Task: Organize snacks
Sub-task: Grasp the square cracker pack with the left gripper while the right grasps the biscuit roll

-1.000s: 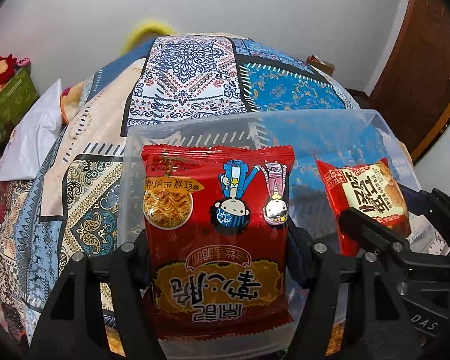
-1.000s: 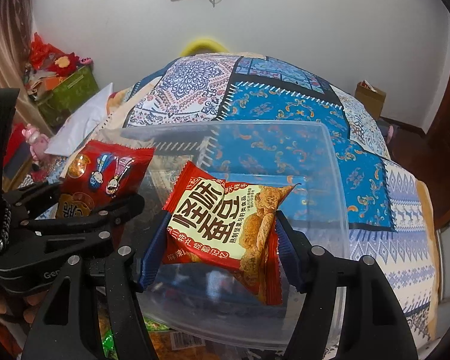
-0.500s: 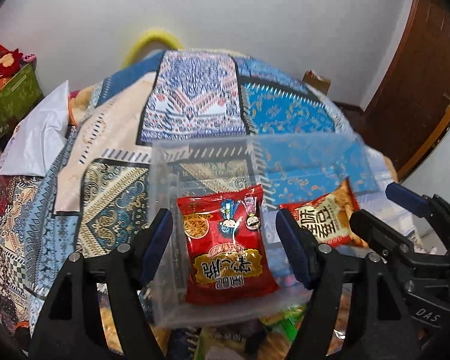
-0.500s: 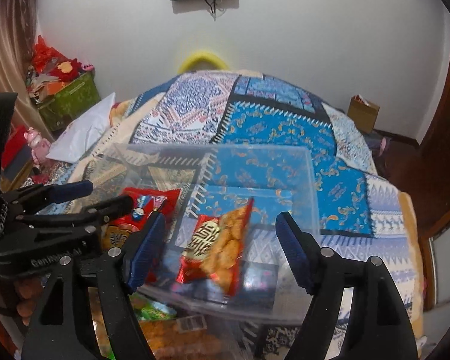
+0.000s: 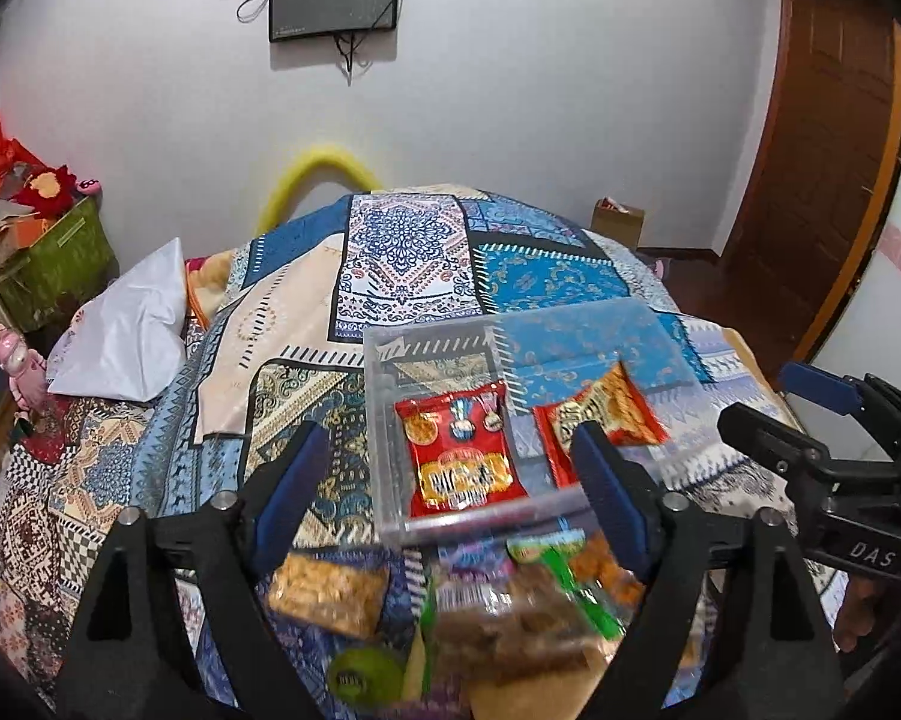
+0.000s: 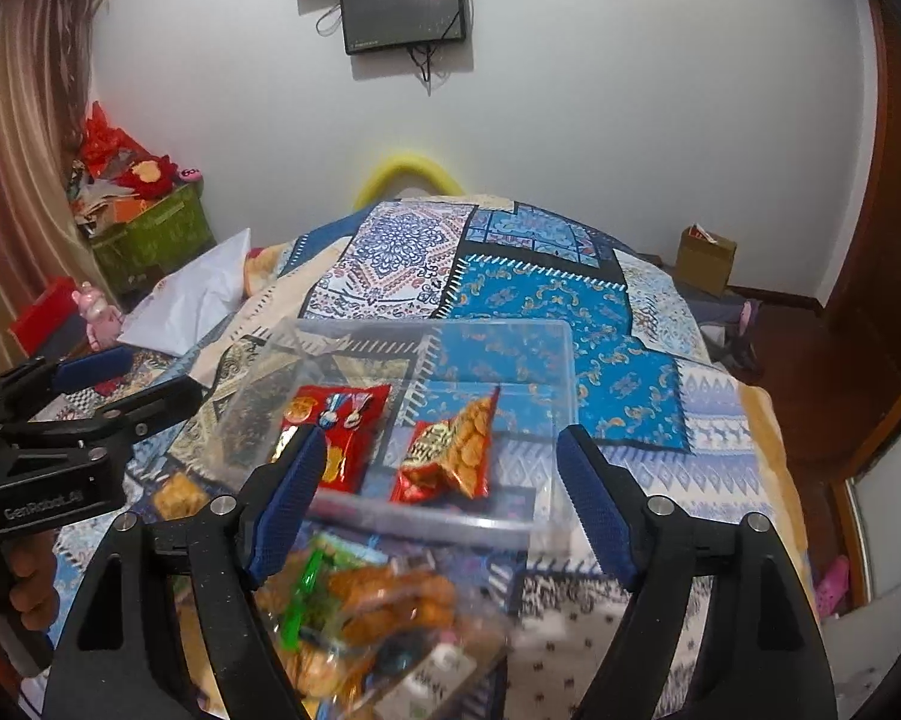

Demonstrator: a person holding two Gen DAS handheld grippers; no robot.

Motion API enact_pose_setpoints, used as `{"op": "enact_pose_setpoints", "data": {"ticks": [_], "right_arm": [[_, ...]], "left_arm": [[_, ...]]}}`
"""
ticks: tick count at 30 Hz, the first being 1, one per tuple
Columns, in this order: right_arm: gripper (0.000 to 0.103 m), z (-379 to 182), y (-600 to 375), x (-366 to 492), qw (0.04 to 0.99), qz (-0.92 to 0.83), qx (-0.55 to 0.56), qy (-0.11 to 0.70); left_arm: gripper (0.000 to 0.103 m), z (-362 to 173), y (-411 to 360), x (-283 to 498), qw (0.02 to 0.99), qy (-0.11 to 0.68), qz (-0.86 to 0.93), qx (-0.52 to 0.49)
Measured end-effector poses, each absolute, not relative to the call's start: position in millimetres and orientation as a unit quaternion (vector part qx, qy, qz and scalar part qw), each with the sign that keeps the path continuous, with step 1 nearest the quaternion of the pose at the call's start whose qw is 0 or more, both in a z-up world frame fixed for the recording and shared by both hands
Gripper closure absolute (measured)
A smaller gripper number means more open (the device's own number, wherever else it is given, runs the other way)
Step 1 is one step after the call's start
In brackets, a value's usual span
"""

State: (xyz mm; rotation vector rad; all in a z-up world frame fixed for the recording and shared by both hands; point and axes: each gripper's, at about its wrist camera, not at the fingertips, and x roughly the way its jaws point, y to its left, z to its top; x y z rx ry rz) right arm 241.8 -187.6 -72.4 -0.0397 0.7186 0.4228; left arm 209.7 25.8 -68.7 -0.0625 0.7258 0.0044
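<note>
Looking down over the bed (image 5: 390, 276), we see a patchwork quilt of blue, cream and brown panels, soft and slightly rumpled. A clear, hard-walled rectangular bin (image 5: 384, 420) sits on it near the bed's near edge. Inside lie two crinkly foil packets, apart from each other: a flat red noodle pack (image 5: 459, 456) by the bin's left wall and a puffier snack pack (image 5: 606, 414) toward its right side. Our left tool (image 5: 456, 486) stands released, its jaws having just been opening, blue ribbed pads spread wide with nothing pressed between them. Our right tool (image 6: 435, 498) is likewise released, its jaws just opened too, and grips nothing. Between the bin and the bed's near edge a loose heap of glossy bags (image 6: 360, 618) shows only as a blur. Beyond the bin the quilt lies open to the far edge. A white pillow (image 5: 126, 330) rests at the bed's left edge.
</note>
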Motion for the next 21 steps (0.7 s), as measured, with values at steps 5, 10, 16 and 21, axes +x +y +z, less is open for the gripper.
{"op": "enact_pose_setpoints", "data": {"ticks": [5, 10, 16, 21], "right_arm": [[0.024, -79, -197, 220, 0.913, 0.198, -0.019, 0.357], [0.024, -98, -203, 204, 0.905, 0.192, -0.019, 0.379], [0.024, -133, -207, 190, 0.888, 0.182, -0.014, 0.421], [0.024, -162, -202, 182, 0.873, 0.183, -0.018, 0.451]], "left_arm": [[0.016, -74, 21, 183, 0.932, 0.361, -0.008, -0.040], [0.016, -91, 15, 166, 0.926, 0.376, -0.012, -0.042], [0.016, -123, 10, 157, 0.910, 0.410, -0.014, -0.049], [0.016, -146, 6, 151, 0.898, 0.436, -0.015, -0.053]]}}
